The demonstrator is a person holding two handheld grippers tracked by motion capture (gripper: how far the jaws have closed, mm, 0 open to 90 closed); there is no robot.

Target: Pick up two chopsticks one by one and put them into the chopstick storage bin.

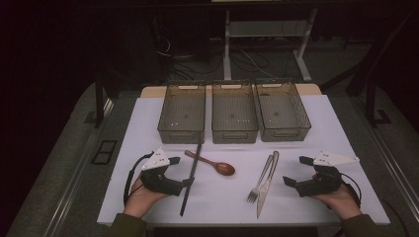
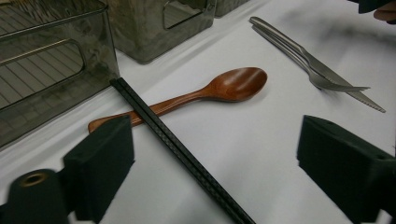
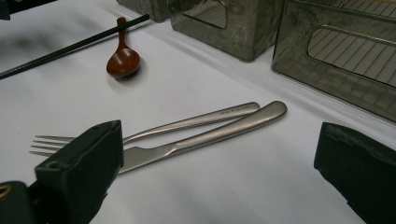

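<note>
Both grippers, left gripper (image 1: pixel 185 173) and right gripper (image 1: pixel 292 171), are gaping empty; 3 bins (image 1: pixel 234 113) at 12 o'clock are awaiting chopsticks (image 1: pixel 191 173), spoon (image 1: pixel 212 163), fork (image 1: pixel 260 181), knife (image 1: pixel 267 185).

We've got both forearms coming in from the bottom edge in the high view, green sleeves just showing at the wrists. Our left hand (image 1: pixel 141 197) cups the left gripper (image 1: pixel 185 182) from underneath, pointing it toward the middle, its grey plate tipped up on top and the cable looping round the outside. Jaws are wide apart, nothing pinched; in the left gripper view the two black pads (image 2: pixel 100 163) stand well apart. Our right hand (image 1: pixel 341 197) mirrors that with the right gripper (image 1: pixel 291 170), also aimed inward, jaws spread with the pads (image 3: pixel 79 172) gripping nothing.
</note>
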